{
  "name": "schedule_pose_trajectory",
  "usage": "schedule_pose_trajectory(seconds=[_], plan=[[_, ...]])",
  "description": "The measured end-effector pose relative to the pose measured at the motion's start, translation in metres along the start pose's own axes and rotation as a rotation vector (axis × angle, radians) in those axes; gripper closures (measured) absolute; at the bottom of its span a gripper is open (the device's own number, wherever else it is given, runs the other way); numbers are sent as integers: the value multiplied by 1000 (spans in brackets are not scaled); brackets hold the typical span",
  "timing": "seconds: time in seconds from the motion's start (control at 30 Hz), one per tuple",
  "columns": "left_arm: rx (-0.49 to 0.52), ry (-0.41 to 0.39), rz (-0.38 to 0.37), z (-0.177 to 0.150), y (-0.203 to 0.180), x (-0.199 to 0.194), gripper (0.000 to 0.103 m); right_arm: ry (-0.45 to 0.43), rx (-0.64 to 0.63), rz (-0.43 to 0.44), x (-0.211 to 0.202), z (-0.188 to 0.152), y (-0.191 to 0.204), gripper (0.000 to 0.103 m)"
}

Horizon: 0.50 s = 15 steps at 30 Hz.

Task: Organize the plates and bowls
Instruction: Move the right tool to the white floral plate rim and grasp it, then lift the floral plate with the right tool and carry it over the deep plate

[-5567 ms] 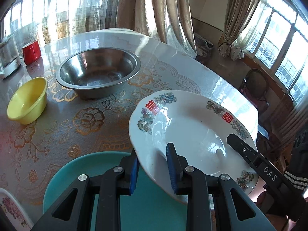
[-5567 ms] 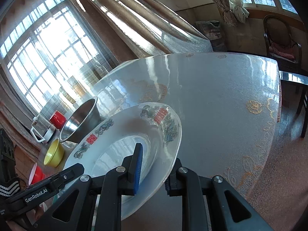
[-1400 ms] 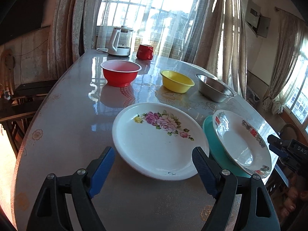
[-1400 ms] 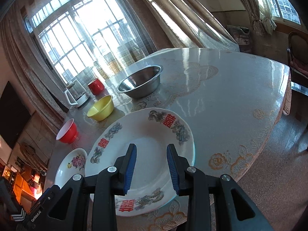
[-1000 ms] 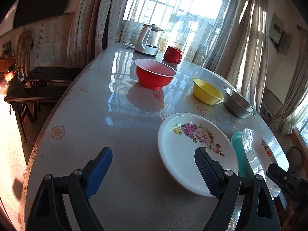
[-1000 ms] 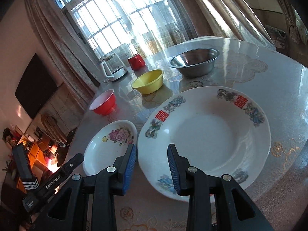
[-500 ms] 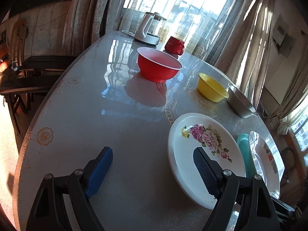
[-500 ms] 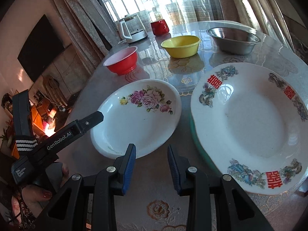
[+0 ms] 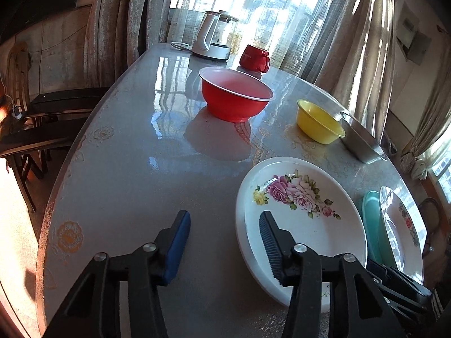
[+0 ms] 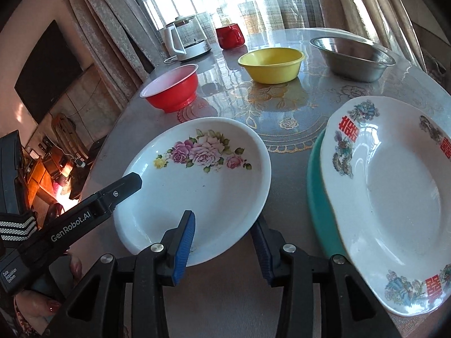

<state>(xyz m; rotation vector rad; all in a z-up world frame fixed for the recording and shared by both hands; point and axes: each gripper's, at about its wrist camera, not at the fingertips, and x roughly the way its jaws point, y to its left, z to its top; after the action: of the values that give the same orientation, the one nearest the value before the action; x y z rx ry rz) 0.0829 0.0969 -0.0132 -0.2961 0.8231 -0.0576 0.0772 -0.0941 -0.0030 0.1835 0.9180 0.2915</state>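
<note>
Since half a second ago the left gripper (image 9: pixel 224 233) has been closing, the right gripper (image 10: pixel 225 238) opening; both now straddle the rose plate's (image 10: pixel 197 186) near rim at lower centre, jaws spread, pads not pressing.

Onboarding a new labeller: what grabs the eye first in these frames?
The rose plate near the table's front edge, with the left gripper and right gripper each straddling its rim, jaws open. To its right, a plate with red characters lies on a teal plate. Behind stand a red bowl, yellow bowl and steel bowl.
</note>
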Motion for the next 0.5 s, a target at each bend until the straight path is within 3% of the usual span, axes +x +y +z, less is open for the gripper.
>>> schedule_pose_trajectory(seconds=[0.27, 0.5], plan=[[47, 26, -69, 7, -9, 9, 60, -55, -47, -25, 13, 8, 7, 60], [31, 32, -93, 8, -6, 11, 73, -73, -63, -47, 16, 11, 7, 68]])
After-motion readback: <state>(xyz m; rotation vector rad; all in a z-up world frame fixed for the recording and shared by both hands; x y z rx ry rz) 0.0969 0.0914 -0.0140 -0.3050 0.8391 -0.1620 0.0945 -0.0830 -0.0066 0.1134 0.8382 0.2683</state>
